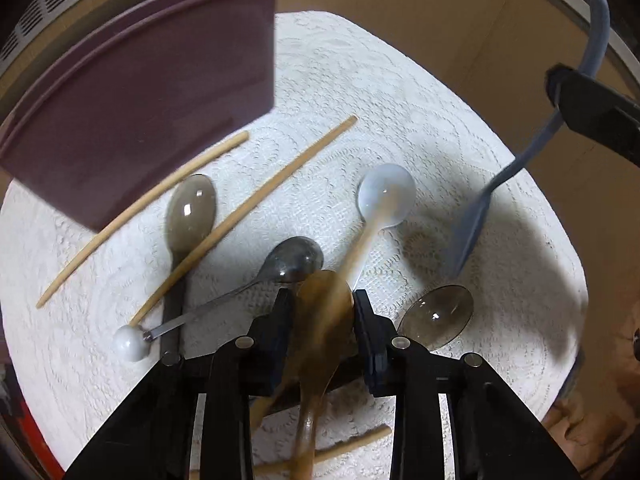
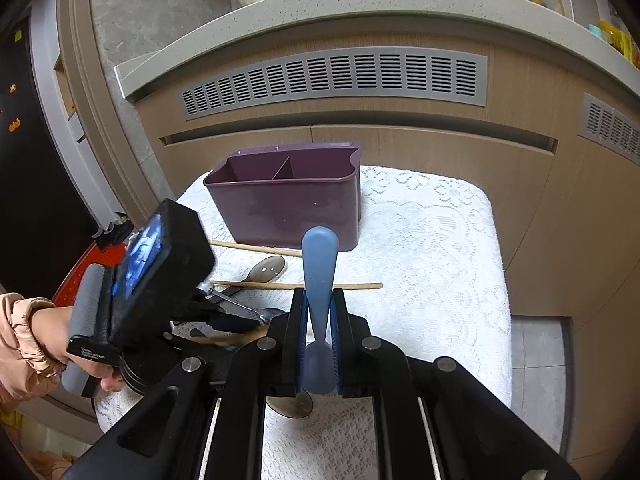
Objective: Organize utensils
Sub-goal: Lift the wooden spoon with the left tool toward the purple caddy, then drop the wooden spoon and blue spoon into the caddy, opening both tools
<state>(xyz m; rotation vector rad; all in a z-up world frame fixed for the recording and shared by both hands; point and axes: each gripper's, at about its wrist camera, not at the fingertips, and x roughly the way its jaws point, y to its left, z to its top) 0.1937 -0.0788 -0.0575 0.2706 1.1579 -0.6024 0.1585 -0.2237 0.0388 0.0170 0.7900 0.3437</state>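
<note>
Right gripper (image 2: 319, 322), clamped flat on the neck of a blue spoon (image 2: 320, 264), carries it clear of the white lace cloth (image 2: 432, 240), handle end pointing to 12 o'clock straight at the purple caddy (image 2: 280, 208). From my right wrist the caddy stands dead ahead at 12, its two open compartments facing up, its long side running 9 to 3 across my line, so I judge the spoon must go forward and tip upright to drop in. My left gripper (image 1: 322, 308) is closed around a brown wooden spoon (image 1: 324, 312), blurred, its long axis running 12 to 6; from there the caddy sits at 10 o'clock, close by. Left seems nearer the caddy. Chopsticks (image 1: 248, 216), a metal spoon (image 1: 292, 260) and clear spoons (image 1: 192, 208) lie scattered between.
</note>
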